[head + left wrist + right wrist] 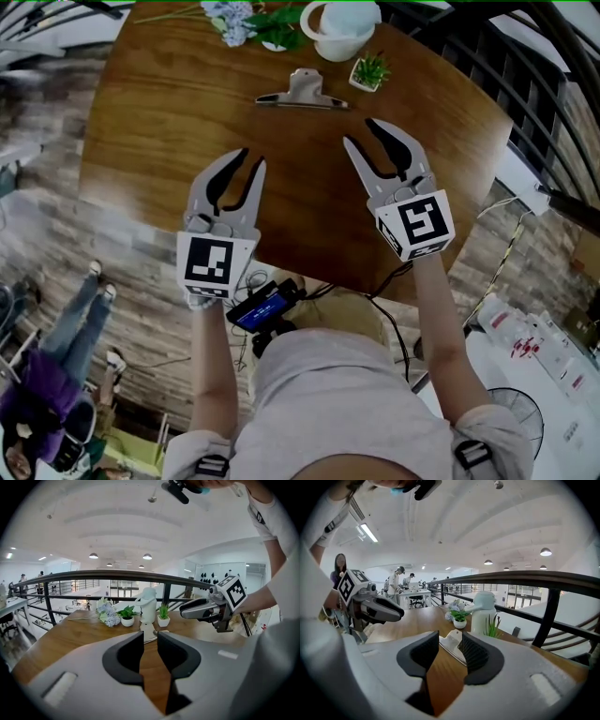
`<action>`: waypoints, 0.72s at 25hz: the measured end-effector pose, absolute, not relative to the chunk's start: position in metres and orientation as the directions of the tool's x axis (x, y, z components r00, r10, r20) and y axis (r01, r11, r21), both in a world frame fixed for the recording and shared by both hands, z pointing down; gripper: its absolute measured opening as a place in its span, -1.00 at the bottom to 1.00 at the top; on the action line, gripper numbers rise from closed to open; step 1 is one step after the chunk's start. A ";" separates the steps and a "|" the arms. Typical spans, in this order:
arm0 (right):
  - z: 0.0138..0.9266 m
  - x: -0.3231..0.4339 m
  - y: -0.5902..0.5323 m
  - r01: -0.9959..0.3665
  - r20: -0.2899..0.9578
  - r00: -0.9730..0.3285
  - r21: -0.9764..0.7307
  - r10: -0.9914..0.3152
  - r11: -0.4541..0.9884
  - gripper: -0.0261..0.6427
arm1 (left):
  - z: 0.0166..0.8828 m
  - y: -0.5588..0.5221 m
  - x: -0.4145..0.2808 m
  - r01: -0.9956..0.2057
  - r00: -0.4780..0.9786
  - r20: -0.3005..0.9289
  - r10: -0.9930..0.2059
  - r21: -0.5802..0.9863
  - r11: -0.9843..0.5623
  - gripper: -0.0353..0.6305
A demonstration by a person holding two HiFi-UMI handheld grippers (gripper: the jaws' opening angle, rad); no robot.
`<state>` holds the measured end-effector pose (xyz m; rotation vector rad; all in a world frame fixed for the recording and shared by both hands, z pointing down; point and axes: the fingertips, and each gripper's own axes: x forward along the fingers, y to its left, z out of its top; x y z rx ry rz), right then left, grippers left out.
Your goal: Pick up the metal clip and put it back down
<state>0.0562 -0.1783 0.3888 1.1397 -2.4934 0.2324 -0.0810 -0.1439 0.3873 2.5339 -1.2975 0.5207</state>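
The metal clip (302, 91) lies flat on the round wooden table (159, 103), toward the far side, with its handle pointing away from me. My left gripper (253, 157) hovers over the table nearer to me, to the left of the clip, and is open with nothing between its jaws. My right gripper (359, 131) is a little closer to the clip, on its right, and is also open and empty. In the left gripper view the clip (146, 628) shows just past the jaw tips. In the right gripper view the clip (451, 640) sits straight ahead between the jaws.
Behind the clip stand a white watering can (337, 33), a small potted plant (370, 70) and a bunch of pale flowers (234, 19). A dark railing (525, 84) runs round the far right. The table's near edge is under my wrists.
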 end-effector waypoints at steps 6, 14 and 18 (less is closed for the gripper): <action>0.410 0.052 -0.201 -0.744 0.442 -0.590 0.028 -0.676 0.668 -0.48 | 0.404 -0.157 -0.086 -0.819 0.540 0.436 -0.720 0.075 -0.568 -0.62; 0.440 0.038 -0.220 -0.700 0.498 -0.599 0.056 -0.627 0.712 -0.48 | 0.418 -0.168 -0.092 -0.822 0.537 0.454 -0.711 0.094 -0.561 -0.62; 0.457 0.035 -0.227 -0.694 0.519 -0.596 0.052 -0.613 0.718 -0.46 | 0.422 -0.176 -0.089 -0.822 0.541 0.447 -0.712 0.105 -0.559 -0.62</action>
